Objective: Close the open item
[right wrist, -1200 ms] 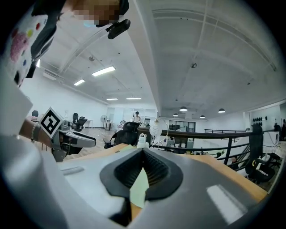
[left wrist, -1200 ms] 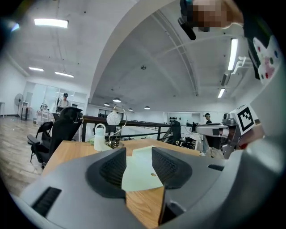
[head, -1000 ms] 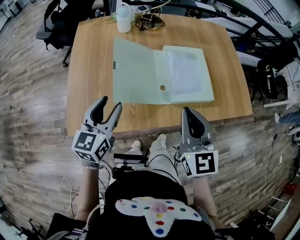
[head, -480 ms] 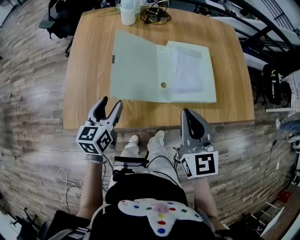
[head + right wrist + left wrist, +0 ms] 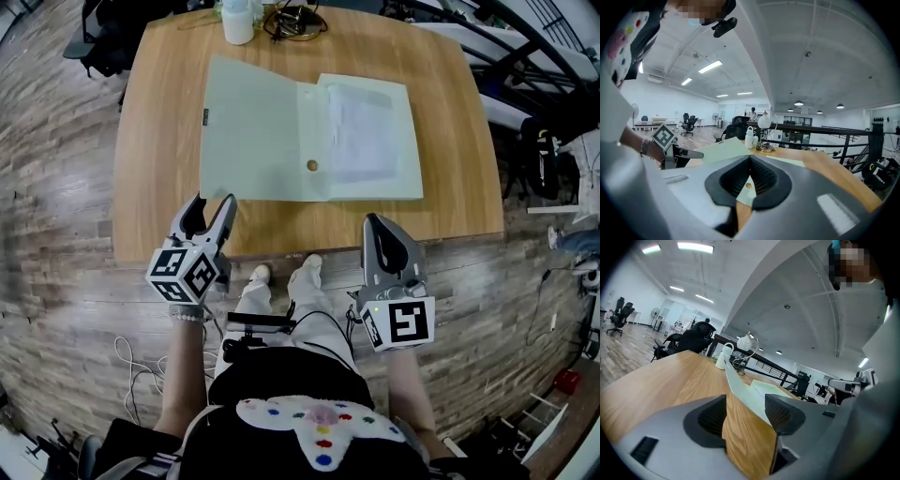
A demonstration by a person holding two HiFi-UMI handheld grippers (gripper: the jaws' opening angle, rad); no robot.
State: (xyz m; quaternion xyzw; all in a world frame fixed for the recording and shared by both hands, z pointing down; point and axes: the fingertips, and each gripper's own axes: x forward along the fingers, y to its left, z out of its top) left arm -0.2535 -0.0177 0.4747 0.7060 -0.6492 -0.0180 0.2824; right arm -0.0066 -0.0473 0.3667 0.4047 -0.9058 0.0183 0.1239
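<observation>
A pale green folder (image 5: 309,131) lies open on the wooden table (image 5: 150,187), its cover (image 5: 248,127) spread to the left and white papers (image 5: 361,131) on its right half. A small round hole (image 5: 312,166) marks the spine. My left gripper (image 5: 208,216) is open at the table's near edge, just short of the cover's near left corner, nothing between its jaws. In the left gripper view the cover (image 5: 740,392) runs ahead between the fingers (image 5: 710,416). My right gripper (image 5: 382,236) is shut and empty at the near edge, below the folder's right half (image 5: 787,161).
A white bottle (image 5: 237,19) and a coil of cables with a lamp (image 5: 292,19) stand at the table's far edge. Office chairs (image 5: 103,37) sit off the far left corner, a black railing (image 5: 525,47) runs to the right. My legs and feet (image 5: 281,281) are under the near edge.
The left gripper's jaws opened a little wider and it edged toward the table. The view shifted, so the folder sits higher and further left. The right gripper has hardly moved.
</observation>
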